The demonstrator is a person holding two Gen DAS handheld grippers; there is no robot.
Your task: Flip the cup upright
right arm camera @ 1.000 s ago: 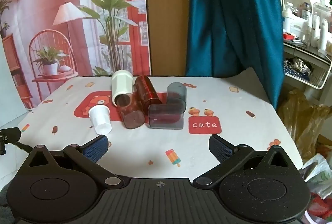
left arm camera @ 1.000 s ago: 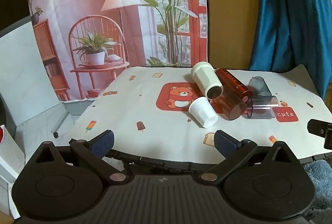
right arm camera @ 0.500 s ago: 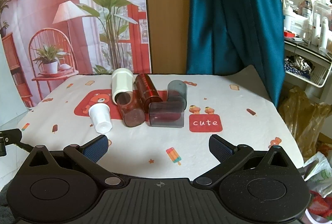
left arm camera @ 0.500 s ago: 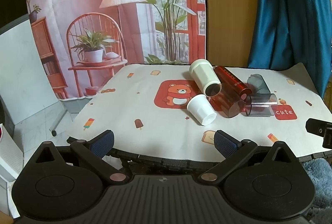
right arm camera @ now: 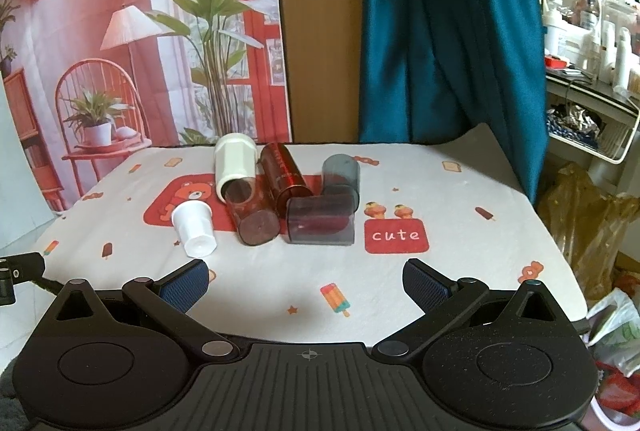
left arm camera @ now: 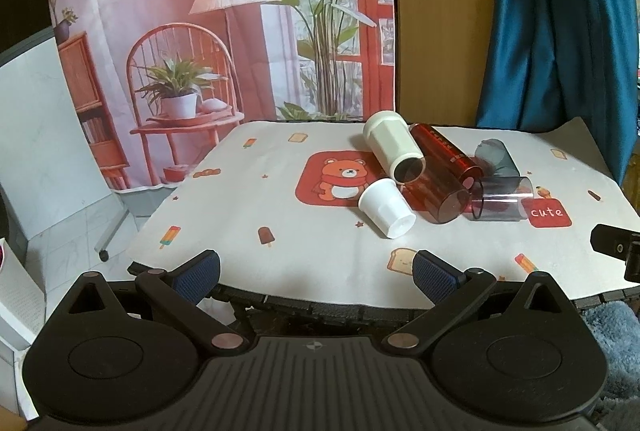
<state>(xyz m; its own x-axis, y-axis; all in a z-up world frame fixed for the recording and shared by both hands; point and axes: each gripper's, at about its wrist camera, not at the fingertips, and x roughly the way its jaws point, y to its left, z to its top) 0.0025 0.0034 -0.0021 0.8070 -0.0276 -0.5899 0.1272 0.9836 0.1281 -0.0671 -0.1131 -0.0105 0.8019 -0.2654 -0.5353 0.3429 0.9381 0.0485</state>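
Several cups lie on their sides in a cluster on the table. A small white cup (left arm camera: 386, 207) (right arm camera: 194, 227) lies nearest the left. Behind it lie a cream cup (left arm camera: 394, 149) (right arm camera: 234, 161), a dark red tumbler (left arm camera: 436, 197) (right arm camera: 250, 211), a red cup (left arm camera: 444, 153) (right arm camera: 284, 173) and two smoky transparent cups (left arm camera: 500, 199) (right arm camera: 322, 219). My left gripper (left arm camera: 316, 275) is open and empty at the table's front edge. My right gripper (right arm camera: 306, 281) is open and empty, short of the cluster.
The table wears a white cloth (right arm camera: 440, 215) with a bear patch and a "cute" patch (right arm camera: 396, 235). A printed backdrop and teal curtain (right arm camera: 440, 31) hang behind. A cluttered shelf (right arm camera: 588, 71) and bags (right arm camera: 588, 215) stand right of the table.
Both grippers have shifted slightly, so the cups sit a little lower and nearer in view. The cups have not moved. Both grippers stay open.
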